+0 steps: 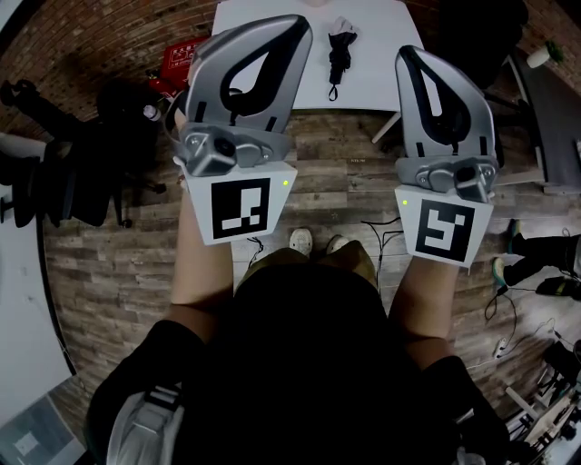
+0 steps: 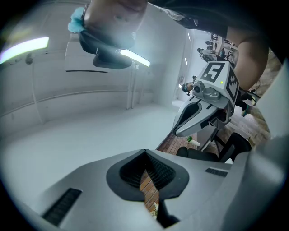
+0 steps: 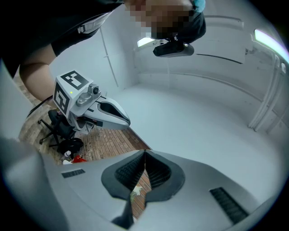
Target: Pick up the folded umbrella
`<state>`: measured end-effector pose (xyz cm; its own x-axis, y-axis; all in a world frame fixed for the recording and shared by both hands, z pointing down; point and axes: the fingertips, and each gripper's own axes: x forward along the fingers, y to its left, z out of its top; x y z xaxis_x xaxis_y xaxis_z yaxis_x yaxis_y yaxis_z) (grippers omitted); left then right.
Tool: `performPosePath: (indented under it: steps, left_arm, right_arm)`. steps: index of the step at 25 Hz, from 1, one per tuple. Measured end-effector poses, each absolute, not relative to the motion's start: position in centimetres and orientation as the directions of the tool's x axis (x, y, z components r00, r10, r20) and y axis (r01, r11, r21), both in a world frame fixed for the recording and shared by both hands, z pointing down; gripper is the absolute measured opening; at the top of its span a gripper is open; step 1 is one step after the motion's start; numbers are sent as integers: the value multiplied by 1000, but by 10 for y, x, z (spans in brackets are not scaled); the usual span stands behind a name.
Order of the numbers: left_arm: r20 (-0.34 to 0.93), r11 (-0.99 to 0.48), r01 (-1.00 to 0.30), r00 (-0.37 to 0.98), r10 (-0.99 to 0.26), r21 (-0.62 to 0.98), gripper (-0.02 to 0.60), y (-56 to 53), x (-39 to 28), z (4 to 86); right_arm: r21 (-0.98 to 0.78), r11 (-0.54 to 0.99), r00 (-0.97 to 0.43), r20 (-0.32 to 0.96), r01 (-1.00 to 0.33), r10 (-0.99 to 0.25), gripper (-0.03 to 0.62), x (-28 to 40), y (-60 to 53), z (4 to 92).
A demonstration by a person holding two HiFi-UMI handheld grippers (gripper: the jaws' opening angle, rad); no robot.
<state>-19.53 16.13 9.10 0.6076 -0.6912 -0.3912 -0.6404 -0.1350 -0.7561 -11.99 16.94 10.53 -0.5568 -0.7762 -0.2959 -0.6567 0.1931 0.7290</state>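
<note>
The folded umbrella (image 1: 339, 50) is black, with a wrist strap, and lies on a white table (image 1: 381, 54) at the top of the head view. I hold both grippers raised in front of me, short of the table. The left gripper (image 1: 290, 27) is shut with nothing in it, its tip left of the umbrella. The right gripper (image 1: 408, 54) is shut and empty too, right of the umbrella. In the left gripper view the pads (image 2: 156, 173) meet at the tip and the right gripper (image 2: 201, 113) shows beyond. The right gripper view shows the left gripper (image 3: 92, 108). Neither gripper view shows the umbrella.
A black office chair (image 1: 118, 118) stands at the left beside a red object (image 1: 182, 56). Cables (image 1: 386, 238) lie on the wooden floor by my feet. A white desk edge (image 1: 18, 300) runs down the left side. More gear sits at the right (image 1: 545, 263).
</note>
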Motion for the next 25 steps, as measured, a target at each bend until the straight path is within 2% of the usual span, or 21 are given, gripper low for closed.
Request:
performPosePath:
  steps: [25]
  left_arm:
    - [-397,-144,-630,633,-665,-763,12,149,-195,98]
  right_arm:
    - [738,139,-495,-288,-660,-820,29,-115,165,110]
